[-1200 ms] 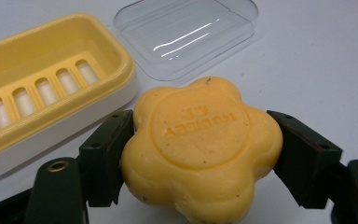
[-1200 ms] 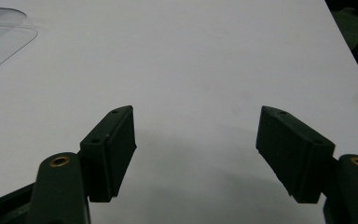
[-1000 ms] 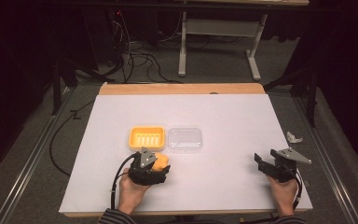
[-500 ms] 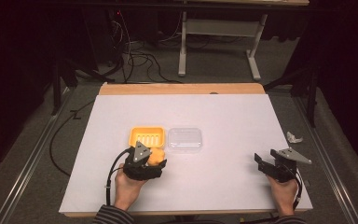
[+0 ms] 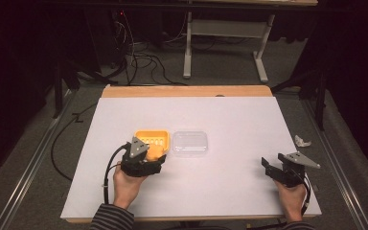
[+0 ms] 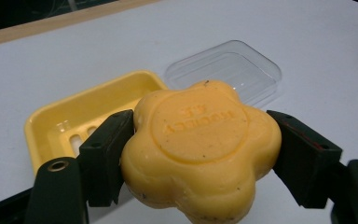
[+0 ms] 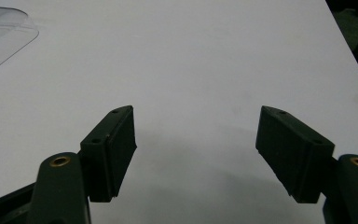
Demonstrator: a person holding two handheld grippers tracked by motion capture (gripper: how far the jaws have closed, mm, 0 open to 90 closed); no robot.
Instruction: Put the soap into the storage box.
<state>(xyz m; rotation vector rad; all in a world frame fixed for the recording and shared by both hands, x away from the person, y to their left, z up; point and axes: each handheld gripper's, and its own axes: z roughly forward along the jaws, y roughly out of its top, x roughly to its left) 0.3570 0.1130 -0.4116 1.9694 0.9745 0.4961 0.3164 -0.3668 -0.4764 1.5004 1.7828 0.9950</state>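
On the table (image 5: 230,191) our left tool (image 6: 200,158) grips the soap (image 6: 200,149), raised just short of the yellow dish (image 6: 79,121), with the clear lid (image 6: 233,70) right beside the dish. Our right tool (image 7: 196,154) gapes empty near the right edge.

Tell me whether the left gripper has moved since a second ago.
Yes. The left gripper, shut on the soap, moved up-picture to the yellow soap dish.
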